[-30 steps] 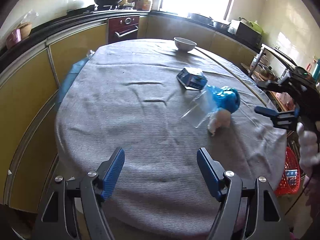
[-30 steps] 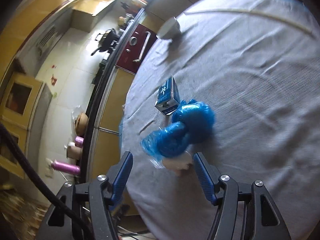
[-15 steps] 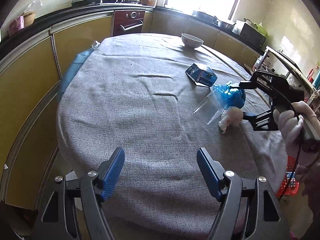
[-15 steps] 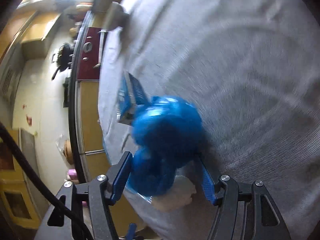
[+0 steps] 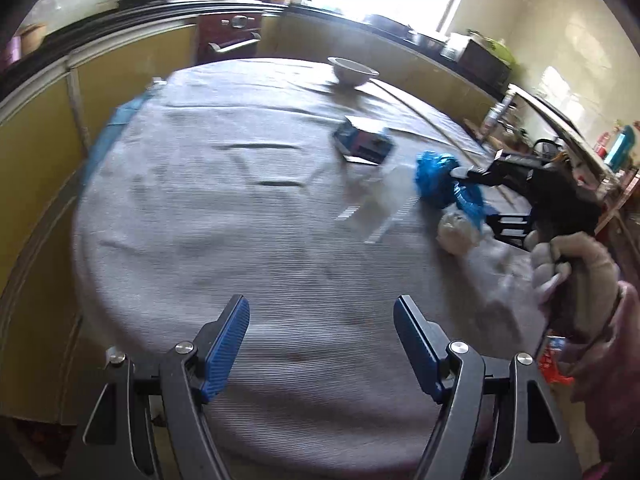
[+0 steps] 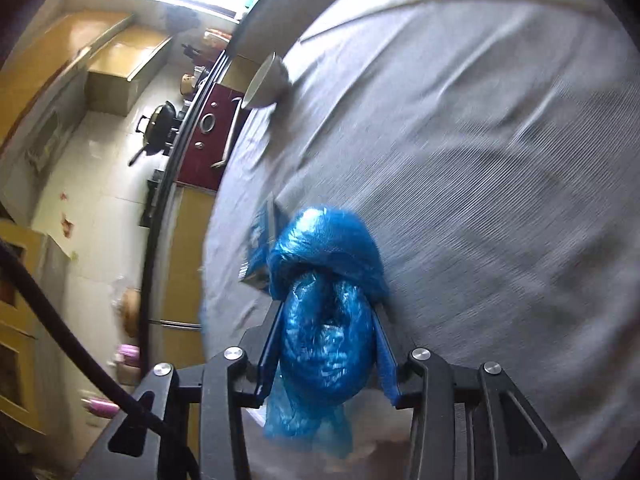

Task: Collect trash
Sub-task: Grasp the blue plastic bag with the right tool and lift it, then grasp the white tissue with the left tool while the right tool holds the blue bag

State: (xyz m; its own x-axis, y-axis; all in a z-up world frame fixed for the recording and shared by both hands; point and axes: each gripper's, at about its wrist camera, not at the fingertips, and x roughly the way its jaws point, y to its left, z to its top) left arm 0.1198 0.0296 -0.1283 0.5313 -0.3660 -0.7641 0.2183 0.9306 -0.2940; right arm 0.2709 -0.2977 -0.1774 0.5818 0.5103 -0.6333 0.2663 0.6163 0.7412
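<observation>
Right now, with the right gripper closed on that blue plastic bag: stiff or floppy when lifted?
Probably floppy: the blue plastic bag bulges and crumples between the right gripper fingers, loose film trailing below. Likely light, being thin film. It may slip, since the glossy plastic looks slick.

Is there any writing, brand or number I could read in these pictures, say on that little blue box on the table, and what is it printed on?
None can be read.
Small blue box: pale marks on its side, too blurred to read in either view.
Blue plastic bag, clamped in the right gripper: no print visible.
White bowl: plain.
Bottles and packets on the far shelf: too small to read.
</observation>
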